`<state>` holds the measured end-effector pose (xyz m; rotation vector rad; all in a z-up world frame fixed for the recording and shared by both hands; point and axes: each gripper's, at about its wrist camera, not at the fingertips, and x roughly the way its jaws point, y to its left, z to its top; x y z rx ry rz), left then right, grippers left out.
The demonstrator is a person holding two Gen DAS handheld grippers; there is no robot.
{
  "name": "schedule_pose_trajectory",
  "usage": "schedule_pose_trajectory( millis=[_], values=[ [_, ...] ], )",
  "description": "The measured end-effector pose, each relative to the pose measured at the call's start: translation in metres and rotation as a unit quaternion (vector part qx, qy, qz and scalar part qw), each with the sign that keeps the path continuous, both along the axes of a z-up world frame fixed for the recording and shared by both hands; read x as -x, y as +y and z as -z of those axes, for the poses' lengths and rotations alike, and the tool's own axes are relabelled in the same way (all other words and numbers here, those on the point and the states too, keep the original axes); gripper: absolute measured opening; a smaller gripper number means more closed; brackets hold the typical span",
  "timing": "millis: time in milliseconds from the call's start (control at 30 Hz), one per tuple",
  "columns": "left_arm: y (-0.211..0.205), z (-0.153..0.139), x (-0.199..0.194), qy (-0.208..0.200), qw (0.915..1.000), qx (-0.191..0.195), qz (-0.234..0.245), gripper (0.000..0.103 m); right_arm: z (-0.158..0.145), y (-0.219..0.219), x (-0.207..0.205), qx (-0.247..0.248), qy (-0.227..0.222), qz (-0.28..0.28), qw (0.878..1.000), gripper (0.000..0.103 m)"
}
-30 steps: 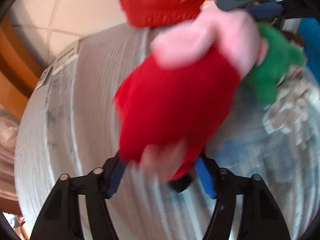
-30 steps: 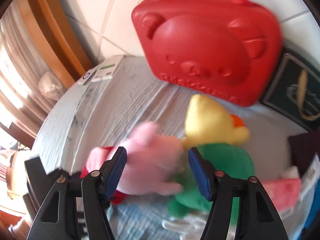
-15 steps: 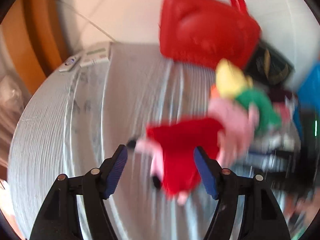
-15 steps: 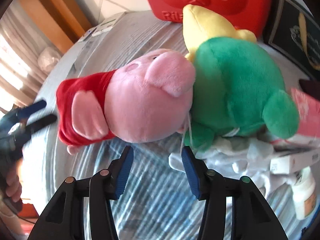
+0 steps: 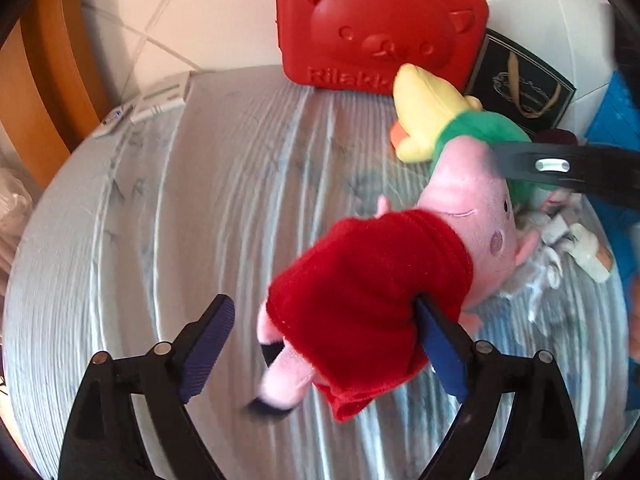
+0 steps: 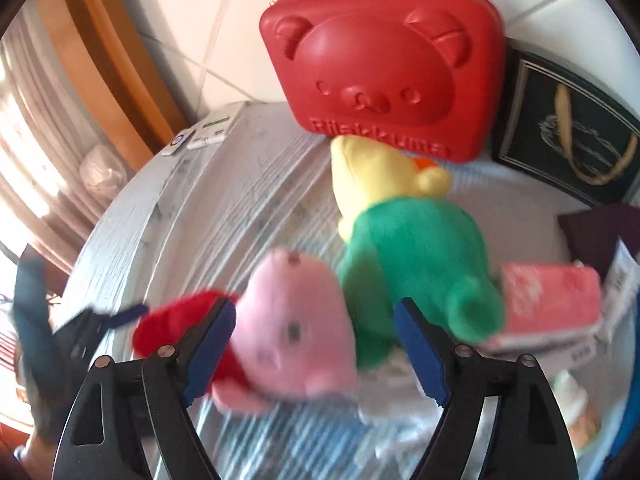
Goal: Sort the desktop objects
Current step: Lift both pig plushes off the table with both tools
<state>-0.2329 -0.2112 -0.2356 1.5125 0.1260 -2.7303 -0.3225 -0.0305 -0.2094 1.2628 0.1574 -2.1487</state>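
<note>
A pink pig plush in a red dress [image 5: 372, 292] lies on the grey table [image 5: 160, 220], its head beside a yellow and green plush [image 5: 432, 120]. My left gripper [image 5: 324, 344] is open, its jaws around the pig's red dress, the right pad against the cloth. My right gripper [image 6: 316, 348] is open around the pig's pink head [image 6: 292, 328], with the yellow and green plush [image 6: 404, 240] just beyond. The right gripper's arm [image 5: 560, 168] crosses above the pig's head in the left wrist view.
A red bear-face case [image 6: 384, 64] stands against the tiled wall, a dark framed box [image 6: 568, 136] to its right. White remotes [image 6: 208, 128] lie at the far left edge. A pink box [image 6: 548, 296], a small bottle [image 5: 592, 252] and papers crowd the right side.
The pig plush was held up close to the left camera a second ago, then lay on the table. My left gripper has closed in around its dress; my right gripper pulled back and opened wider.
</note>
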Motion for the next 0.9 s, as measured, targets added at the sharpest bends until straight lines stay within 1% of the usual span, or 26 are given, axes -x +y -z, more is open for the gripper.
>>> schedule_pose_trajectory(
  millis=[33, 67, 100, 133, 167, 233, 267, 300, 333, 367, 400, 433, 467, 500, 533, 567, 600, 633, 667, 700, 733, 767, 800, 900],
  values=[
    [0.0, 0.0, -0.003, -0.001, 1.0, 0.003, 0.002, 0.092, 0.015, -0.003, 0.006, -0.013, -0.023, 0.002, 1.0, 0.078],
    [0.004, 0.001, -0.005, -0.006, 0.9999, 0.013, 0.007, 0.091, 0.03, -0.009, 0.007, -0.02, -0.058, -0.005, 0.998, 0.068],
    [0.008, 0.001, -0.01, -0.01, 0.9998, 0.016, 0.01, 0.091, 0.045, -0.009, 0.004, -0.015, -0.104, -0.009, 0.994, 0.067],
    [0.008, 0.001, -0.014, -0.016, 0.9997, 0.007, 0.015, 0.091, 0.046, -0.004, -0.001, -0.014, -0.103, -0.004, 0.995, 0.067],
    [0.008, 0.002, -0.019, -0.028, 0.9994, -0.004, 0.019, 0.091, 0.041, 0.001, -0.009, -0.016, -0.094, -0.009, 0.995, 0.066],
    [0.009, -0.003, -0.034, -0.05, 0.9983, -0.022, 0.023, 0.089, 0.035, 0.015, -0.024, -0.011, -0.099, -0.012, 0.995, 0.065],
    [0.008, -0.01, -0.039, -0.045, 0.9984, -0.026, 0.023, 0.089, 0.033, 0.022, -0.033, -0.014, -0.1, -0.019, 0.995, 0.065],
    [0.007, -0.025, -0.047, -0.026, 0.9989, -0.032, 0.021, 0.089, 0.032, 0.03, -0.043, -0.016, -0.097, -0.022, 0.995, 0.063],
    [0.007, -0.034, -0.052, -0.012, 0.9992, -0.034, 0.016, 0.089, 0.032, 0.036, -0.051, -0.016, -0.097, -0.026, 0.995, 0.063],
    [0.005, -0.043, -0.053, 0.004, 0.9995, -0.031, 0.0, 0.089, 0.032, 0.04, -0.06, -0.018, -0.093, -0.031, 0.995, 0.062],
    [0.003, -0.049, -0.052, 0.014, 0.9994, -0.018, -0.024, 0.089, 0.034, 0.042, -0.066, -0.022, -0.089, -0.033, 0.995, 0.062],
    [0.004, -0.049, -0.047, 0.017, 0.999, -0.002, -0.042, 0.089, 0.038, 0.045, -0.073, -0.024, -0.091, -0.035, 0.995, 0.061],
    [0.007, -0.043, -0.04, 0.007, 0.9988, 0.008, -0.048, 0.089, 0.041, 0.047, -0.078, -0.023, -0.094, -0.035, 0.995, 0.06],
    [0.013, -0.026, -0.032, -0.026, 0.9986, 0.013, -0.043, 0.089, 0.042, 0.05, -0.083, -0.021, -0.1, -0.034, 0.994, 0.058],
    [0.017, -0.017, -0.031, -0.04, 0.9983, 0.014, -0.039, 0.089, 0.044, 0.055, -0.087, -0.017, -0.112, -0.031, 0.993, 0.057],
    [0.019, -0.013, -0.035, -0.038, 0.9985, 0.012, -0.037, 0.089, 0.043, 0.061, -0.09, -0.012, -0.119, -0.026, 0.992, 0.056],
    [0.022, -0.014, -0.045, -0.025, 0.999, 0.013, -0.034, 0.089, 0.04, 0.068, -0.094, -0.005, -0.12, -0.018, 0.993, 0.056],
    [0.025, -0.016, -0.053, -0.024, 0.9993, 0.014, -0.023, 0.089, 0.032, 0.078, -0.098, 0.002, -0.112, -0.006, 0.994, 0.058],
    [0.028, -0.015, -0.061, -0.028, 0.9995, 0.012, -0.013, 0.089, 0.028, 0.084, -0.1, 0.008, -0.105, 0.002, 0.994, 0.069],
    [0.031, -0.014, -0.068, -0.032, 0.9994, 0.01, -0.001, 0.09, 0.022, 0.091, -0.102, 0.015, -0.099, 0.007, 0.995, 0.084],
    [0.036, -0.011, -0.073, -0.038, 0.9991, 0.016, 0.01, 0.094, 0.018, 0.094, -0.103, 0.02, -0.094, 0.008, 0.995, 0.09],
    [0.042, -0.009, -0.08, -0.039, 0.9987, 0.024, 0.02, 0.094, 0.016, 0.092, -0.103, 0.018, -0.088, 0.004, 0.996, 0.092],
    [0.049, -0.008, -0.087, -0.04, 0.9983, 0.031, 0.03, 0.094, 0.018, 0.088, -0.103, 0.011, -0.083, 0.0, 0.996, 0.092],
    [0.061, -0.002, -0.103, -0.037, 0.9973, 0.047, 0.043, 0.094, 0.036, 0.078, -0.105, -0.011, -0.095, -0.011, 0.995, 0.09]
  ],
)
